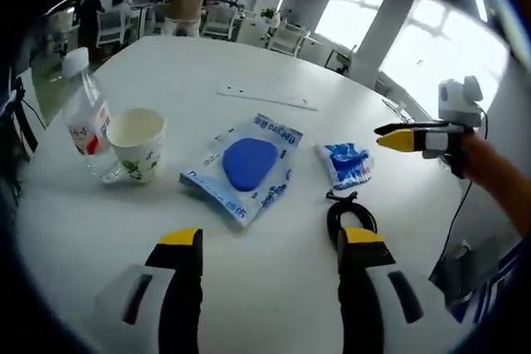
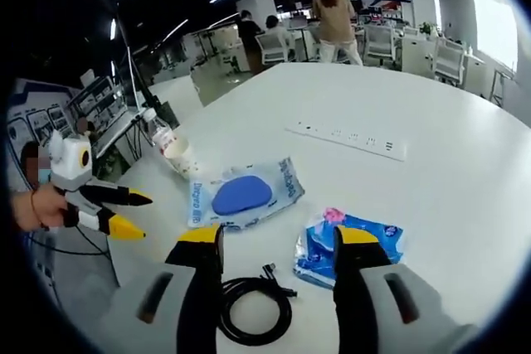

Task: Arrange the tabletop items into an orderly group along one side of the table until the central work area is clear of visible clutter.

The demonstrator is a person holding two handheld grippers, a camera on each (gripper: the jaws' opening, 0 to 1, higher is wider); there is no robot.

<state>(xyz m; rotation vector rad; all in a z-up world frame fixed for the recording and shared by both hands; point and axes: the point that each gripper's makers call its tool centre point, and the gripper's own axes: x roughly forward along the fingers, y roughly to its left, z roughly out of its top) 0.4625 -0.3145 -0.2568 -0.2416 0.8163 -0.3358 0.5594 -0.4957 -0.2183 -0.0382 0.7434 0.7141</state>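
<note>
Left gripper view is showing a big white worktop with things sitting on it. A long white power strip is lying far back. A clear water bottle with a white cap is standing at the left, and a white paper cup is standing just beside it. A flat pack with a blue pad is lying in the middle. A small blue tissue pack is lying to its right, and a coiled black cable is lying near that.

The left gripper is hanging over the worktop with its jaws wide apart, holding nothing.

Right gripper view is showing the right gripper over the cable and the tissue pack. Its jaws are wide apart too, and holding nothing.
</note>
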